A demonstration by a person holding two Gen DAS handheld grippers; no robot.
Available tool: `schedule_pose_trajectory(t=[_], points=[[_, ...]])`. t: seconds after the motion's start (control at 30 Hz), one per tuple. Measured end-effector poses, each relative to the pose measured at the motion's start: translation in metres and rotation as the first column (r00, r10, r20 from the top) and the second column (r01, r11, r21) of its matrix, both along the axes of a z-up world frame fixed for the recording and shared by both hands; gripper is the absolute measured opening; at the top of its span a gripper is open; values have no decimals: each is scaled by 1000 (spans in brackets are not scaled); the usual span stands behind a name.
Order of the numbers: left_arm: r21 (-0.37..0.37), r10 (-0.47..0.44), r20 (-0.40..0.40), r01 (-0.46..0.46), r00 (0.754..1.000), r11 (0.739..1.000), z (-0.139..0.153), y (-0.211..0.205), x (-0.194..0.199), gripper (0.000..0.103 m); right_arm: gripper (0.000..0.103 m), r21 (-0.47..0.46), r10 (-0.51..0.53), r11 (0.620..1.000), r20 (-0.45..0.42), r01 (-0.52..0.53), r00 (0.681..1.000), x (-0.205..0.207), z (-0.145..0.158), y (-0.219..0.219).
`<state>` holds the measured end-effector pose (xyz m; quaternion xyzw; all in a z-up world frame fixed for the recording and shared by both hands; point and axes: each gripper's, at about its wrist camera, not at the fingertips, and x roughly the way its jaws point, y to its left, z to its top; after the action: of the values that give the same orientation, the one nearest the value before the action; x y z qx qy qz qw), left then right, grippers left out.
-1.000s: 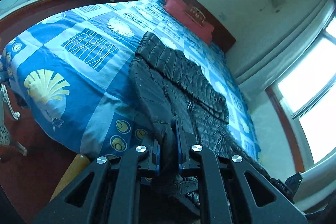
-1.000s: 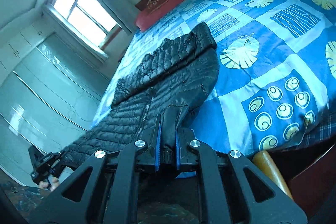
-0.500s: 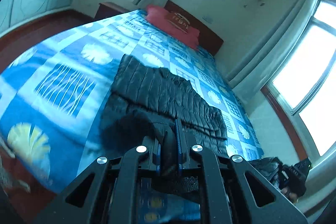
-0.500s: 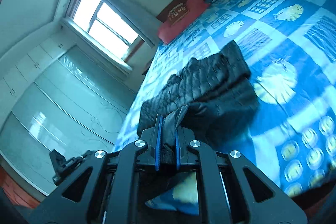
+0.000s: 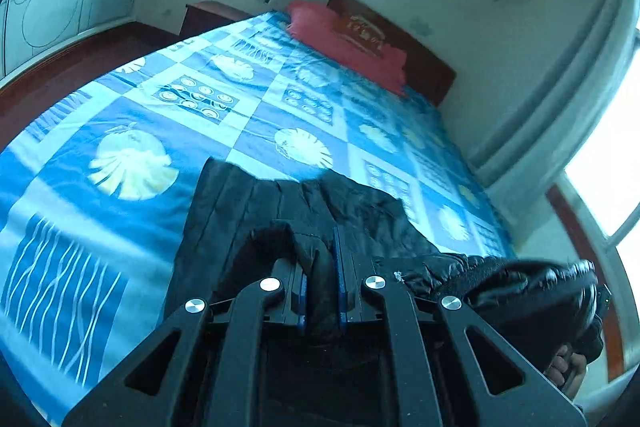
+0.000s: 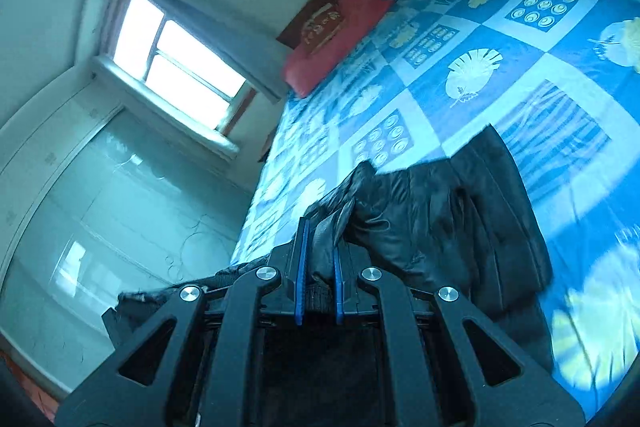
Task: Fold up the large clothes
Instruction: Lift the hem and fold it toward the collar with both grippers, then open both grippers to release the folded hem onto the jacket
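Fingers (image 5: 338, 259) of both grippers tight on black jacket (image 5: 248, 211)

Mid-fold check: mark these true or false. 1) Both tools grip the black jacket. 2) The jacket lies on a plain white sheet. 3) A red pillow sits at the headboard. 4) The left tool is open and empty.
1) True: the left tool and the right tool each pinch the black puffer jacket between their blue pads.
2) False: it lies on a blue patterned bedspread.
3) True: the red pillow rests against the wooden headboard.
4) False: it is shut on jacket fabric.
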<state>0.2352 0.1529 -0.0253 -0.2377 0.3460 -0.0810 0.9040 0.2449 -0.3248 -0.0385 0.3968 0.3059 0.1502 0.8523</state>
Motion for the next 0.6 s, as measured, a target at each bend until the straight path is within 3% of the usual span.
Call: schedule_pose_trajectory(t=[0.2, 0.3, 0.47, 0.6], points=[[39, 23, -103, -19, 994, 999, -45, -2, 99, 10, 11, -21, -41, 999, -119, 39, 992, 93, -47, -1], [62, 28, -161, -18, 987, 998, -73, -5, 129, 10, 11, -33, -61, 998, -181, 56, 982, 121, -77, -4], [97, 29, -213, -8, 977, 995, -109, -9, 154, 11, 11, -100, -93, 993, -263, 68, 960, 144, -125, 0], [116, 0, -181, 21, 983, 993, -112, -15, 156, 12, 12, -129, -99, 989, -249, 68, 963, 145, -130, 2]])
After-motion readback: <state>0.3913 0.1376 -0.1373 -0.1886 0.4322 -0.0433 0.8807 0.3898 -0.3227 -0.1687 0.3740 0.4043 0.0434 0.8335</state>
